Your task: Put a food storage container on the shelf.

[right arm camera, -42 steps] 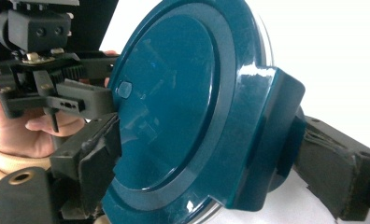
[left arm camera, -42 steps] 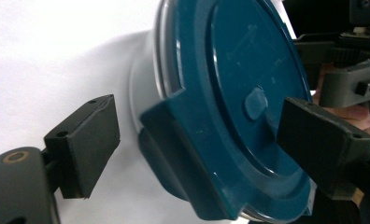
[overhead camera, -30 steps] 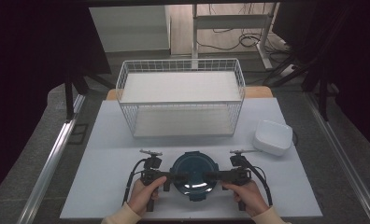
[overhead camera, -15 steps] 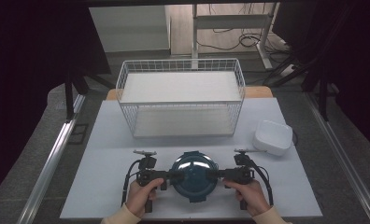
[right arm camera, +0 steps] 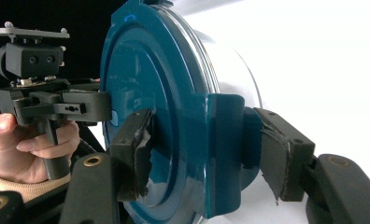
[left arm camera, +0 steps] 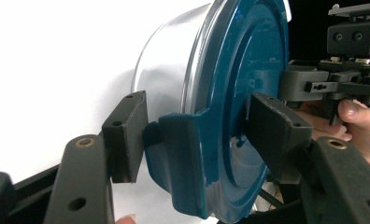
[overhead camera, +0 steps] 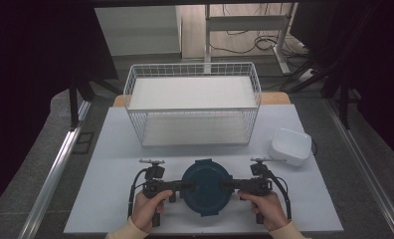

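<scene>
Two grippers, left (overhead camera: 187, 185) and right (overhead camera: 226, 183), fingers pinching one teal-lidded container (overhead camera: 206, 186), one wire basket (overhead camera: 193, 109), one white bowl (overhead camera: 290, 146).

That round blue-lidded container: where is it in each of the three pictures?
High view: the container sits low centre on the white table, between both tools.
Left gripper view: it stands centre, clip tab between the jaws.
Right gripper view: it stands centre, tab between the jaws.
Shared landmark: the blue lid.
</scene>
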